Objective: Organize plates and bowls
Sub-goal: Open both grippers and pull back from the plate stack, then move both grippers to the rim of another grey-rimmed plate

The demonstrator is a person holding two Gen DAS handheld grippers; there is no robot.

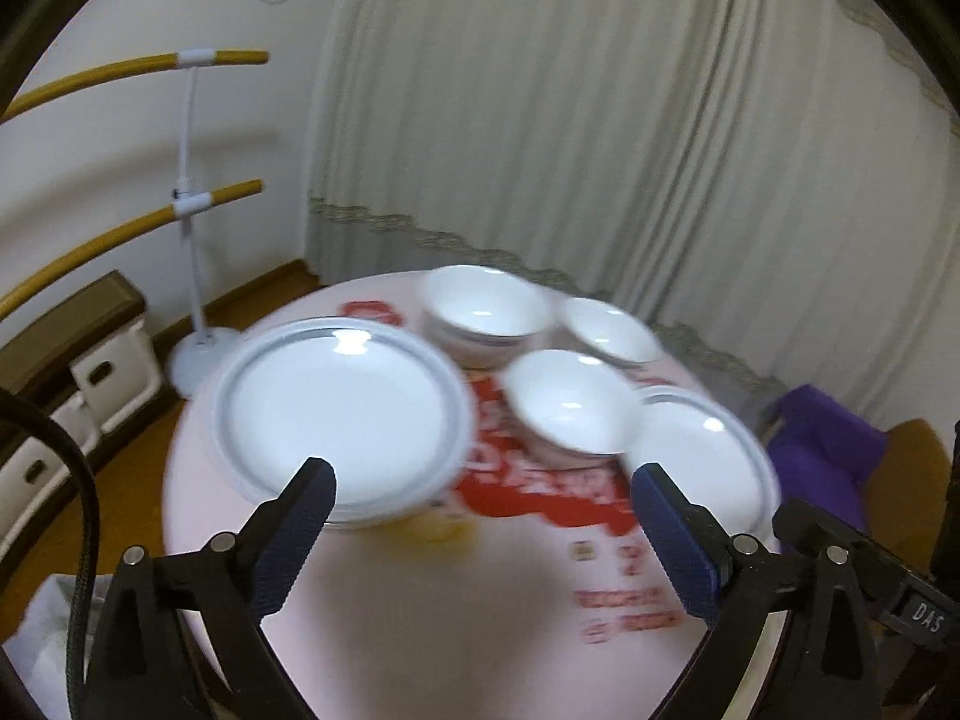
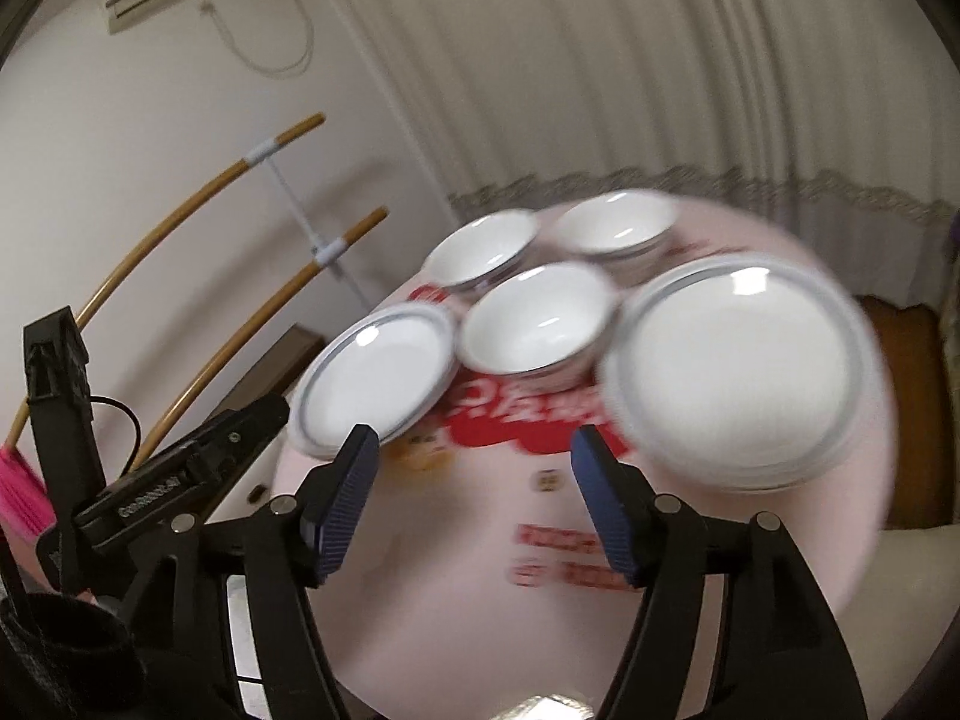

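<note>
Round table (image 1: 372, 612), pink cover w/ red print, bears all the crockery. Largest first: left plate stack (image 1: 342, 414), blue-rimmed, at least two plates judging by doubled rims at its near edge; right plate stack (image 2: 738, 372), also blue-rimmed, rims look layered but blur hides the count. Between and behind them, three white bowls: near bowl (image 1: 570, 405) centre, just beside both plate stacks; far-left bowl (image 1: 486, 309), prob. nested on another, since a second rim shows beneath; far-right bowl (image 1: 612, 330).

Progress (judgement): plates appear sorted into stacks each side; bowls partly grouped, not yet one stack. Approx. past halfway; what's left is likely nesting the three bowl positions, unless this layout is the goal.

Left gripper (image 1: 483, 477): jaws spread wide, nothing between them, hanging above the table near edge of the left plate stack, no contact seen. Right gripper (image 2: 474, 441): jaws apart, less wide, empty, touching nothing.
</note>
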